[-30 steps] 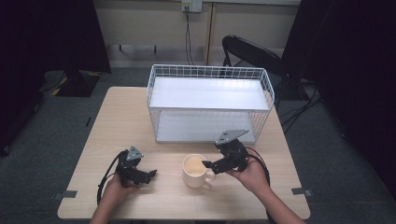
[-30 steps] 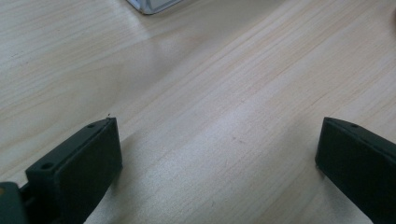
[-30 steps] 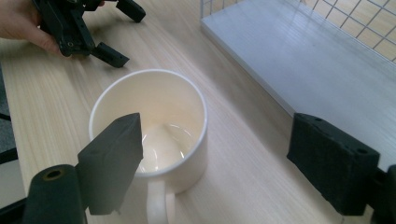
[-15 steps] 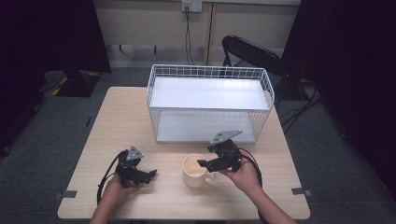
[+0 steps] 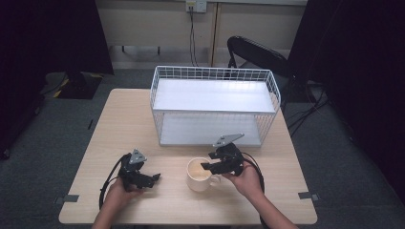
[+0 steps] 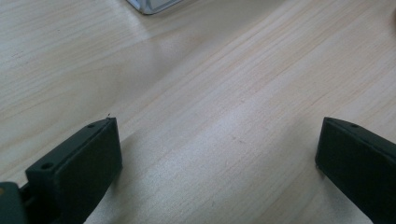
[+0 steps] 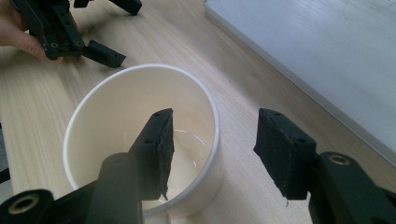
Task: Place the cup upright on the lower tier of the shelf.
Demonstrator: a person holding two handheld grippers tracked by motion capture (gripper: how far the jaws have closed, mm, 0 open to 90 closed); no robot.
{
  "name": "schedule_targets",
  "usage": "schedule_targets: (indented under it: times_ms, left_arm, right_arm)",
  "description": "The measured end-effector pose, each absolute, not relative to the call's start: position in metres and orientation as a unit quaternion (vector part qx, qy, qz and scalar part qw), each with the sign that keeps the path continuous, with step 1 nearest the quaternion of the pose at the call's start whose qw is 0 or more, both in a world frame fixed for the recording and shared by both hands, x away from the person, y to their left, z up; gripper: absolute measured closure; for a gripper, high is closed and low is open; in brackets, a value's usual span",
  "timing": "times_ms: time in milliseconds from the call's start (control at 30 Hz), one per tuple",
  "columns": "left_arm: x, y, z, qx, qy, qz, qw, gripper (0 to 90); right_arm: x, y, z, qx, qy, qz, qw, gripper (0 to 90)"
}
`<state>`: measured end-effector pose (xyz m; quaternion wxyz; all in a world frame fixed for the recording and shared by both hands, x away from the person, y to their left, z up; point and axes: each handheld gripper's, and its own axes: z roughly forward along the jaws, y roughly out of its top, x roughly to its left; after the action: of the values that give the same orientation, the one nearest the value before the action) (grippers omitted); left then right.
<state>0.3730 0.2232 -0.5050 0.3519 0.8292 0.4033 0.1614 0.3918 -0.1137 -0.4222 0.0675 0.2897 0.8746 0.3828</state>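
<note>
Cream mug on the table's near edge, in front of the white wire basket. Right gripper straddling the mug's wall — one jaw inside, one outside — just been closing, pads not yet pressing. Left gripper well apart to the left, spread wide over bare wood, gripping nothing.

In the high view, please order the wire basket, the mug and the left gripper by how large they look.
1. wire basket, clearly the largest.
2. left gripper and mug: these look about equal, so I do not rank them.
</note>
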Motion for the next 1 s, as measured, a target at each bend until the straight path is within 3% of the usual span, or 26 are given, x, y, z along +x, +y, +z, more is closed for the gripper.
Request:
schedule_targets:
  times_ms: [767,1000]
  left_arm:
    - [0.373,0.223,-0.505,0.829,0.403,0.161,0.352,0.0]
    - [0.373,0.223,-0.505,0.829,0.403,0.161,0.352,0.0]
  right_arm:
    - [0.392,-0.1,-0.434,0.285,0.894,0.342,0.051,78.5]
    - [0.389,-0.099,-0.434,0.272,0.904,0.319,0.082,82.4]
